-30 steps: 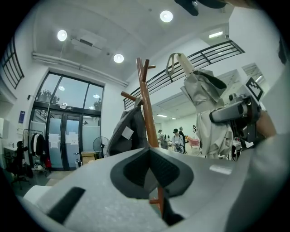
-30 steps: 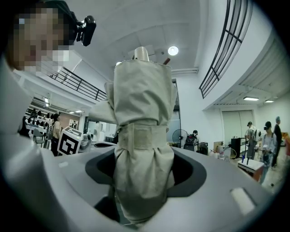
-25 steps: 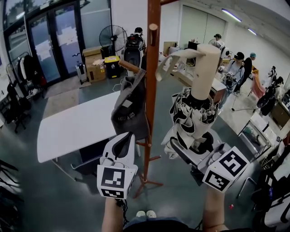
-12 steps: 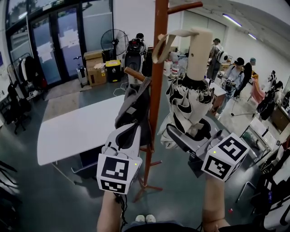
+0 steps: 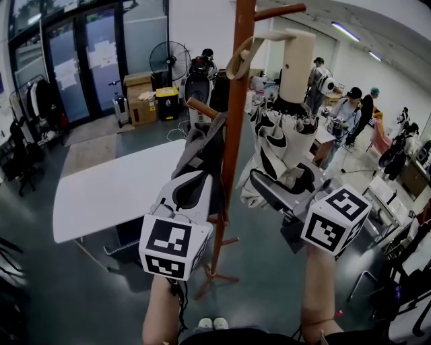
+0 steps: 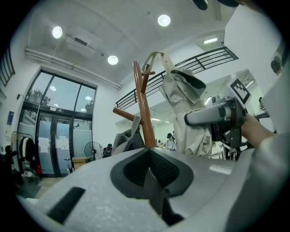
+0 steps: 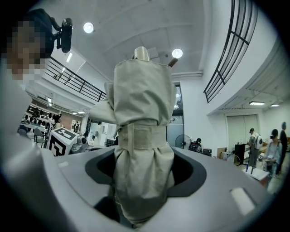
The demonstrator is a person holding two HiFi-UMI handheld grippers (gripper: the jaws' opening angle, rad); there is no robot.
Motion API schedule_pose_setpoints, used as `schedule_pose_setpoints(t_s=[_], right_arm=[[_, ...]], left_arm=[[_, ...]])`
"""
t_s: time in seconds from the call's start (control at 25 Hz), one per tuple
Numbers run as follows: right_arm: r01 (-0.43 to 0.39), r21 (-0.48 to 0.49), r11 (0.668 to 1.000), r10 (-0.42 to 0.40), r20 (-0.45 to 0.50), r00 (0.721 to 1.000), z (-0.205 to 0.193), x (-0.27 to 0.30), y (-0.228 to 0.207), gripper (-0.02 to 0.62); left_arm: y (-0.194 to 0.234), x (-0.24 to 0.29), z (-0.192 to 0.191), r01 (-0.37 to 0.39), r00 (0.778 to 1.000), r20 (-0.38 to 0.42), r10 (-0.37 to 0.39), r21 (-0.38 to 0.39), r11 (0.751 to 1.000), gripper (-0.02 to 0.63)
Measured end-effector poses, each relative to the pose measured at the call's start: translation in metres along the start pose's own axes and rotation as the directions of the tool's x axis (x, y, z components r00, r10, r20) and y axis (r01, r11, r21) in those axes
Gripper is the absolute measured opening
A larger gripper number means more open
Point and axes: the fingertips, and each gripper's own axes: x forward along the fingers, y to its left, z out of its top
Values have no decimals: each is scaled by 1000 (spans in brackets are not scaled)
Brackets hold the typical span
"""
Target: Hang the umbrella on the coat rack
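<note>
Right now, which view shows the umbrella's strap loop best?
Head view: the strap loop hangs open against the rack pole, below the upper peg. Left gripper view shows it small and side-on; right gripper view shows only the folded umbrella.

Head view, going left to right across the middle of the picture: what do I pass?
In order: white table → left tool → coat rack pole → umbrella.
</note>
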Motion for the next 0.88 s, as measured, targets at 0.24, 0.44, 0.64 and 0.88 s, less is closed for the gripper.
schedule_pose_setpoints(t_s=[0.24,0.44,0.64,0.88], right_arm=[[31,8,999,-31,-12,999,-1,4,-13,305],[60,31,998,-59,-36,998,-11,6,-22,305],[74,49,996,-71,-56,996,-27,4,-25,305],[63,36,997,-62,-25,998,-7,10,-27,305]], left_arm=[[-1,4,3,11,1000,2,-11,-3,1000,2],[1,5,0,20,1000,-7,-20,-11,1000,2],[-4,2,-9,23,1000,-11,-23,-13,1000,2],[-2,5,-12,23,1000,-17,-24,-22,999,2]])
